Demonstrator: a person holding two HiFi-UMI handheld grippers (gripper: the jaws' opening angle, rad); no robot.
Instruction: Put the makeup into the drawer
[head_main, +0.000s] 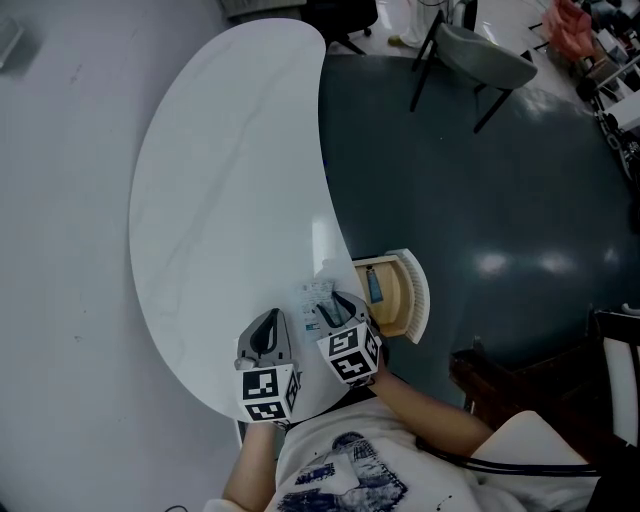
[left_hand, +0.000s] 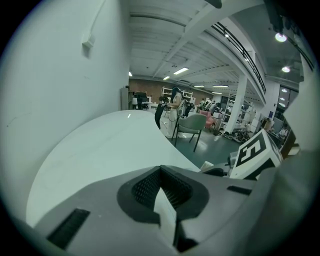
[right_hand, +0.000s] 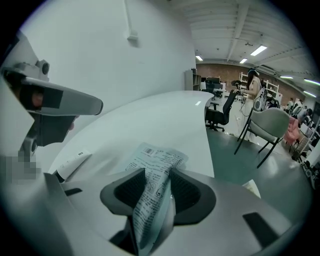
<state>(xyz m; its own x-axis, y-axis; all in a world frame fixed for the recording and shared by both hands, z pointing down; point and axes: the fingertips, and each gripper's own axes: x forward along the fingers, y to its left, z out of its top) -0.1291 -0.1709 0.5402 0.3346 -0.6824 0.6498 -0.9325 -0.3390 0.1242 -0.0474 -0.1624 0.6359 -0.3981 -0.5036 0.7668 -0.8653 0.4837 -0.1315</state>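
So the right gripper (right_hand: 156, 197) has its jaws pinched in on a printed sachet (right_hand: 155, 162). The packet is creased where the pads squeeze it, and its top end with the barcode fans out past the tips. From the head view it's over the white table (head_main: 230, 180), right at the edge and just beside the open drawer (head_main: 398, 302), so it's not in there yet. The drawer sticks out from the table's side and there's a small blue item (head_main: 375, 287) lying in it. The left gripper (left_hand: 162, 197) sits just beside the right one with its jaws drawn together. There's only a thin pale sliver between them, and I can't tell what that is. A white tube (right_hand: 72, 164) with a dark cap lies flat on the table near it. A grey chair (head_main: 480, 55) stands on the dark floor, well away.
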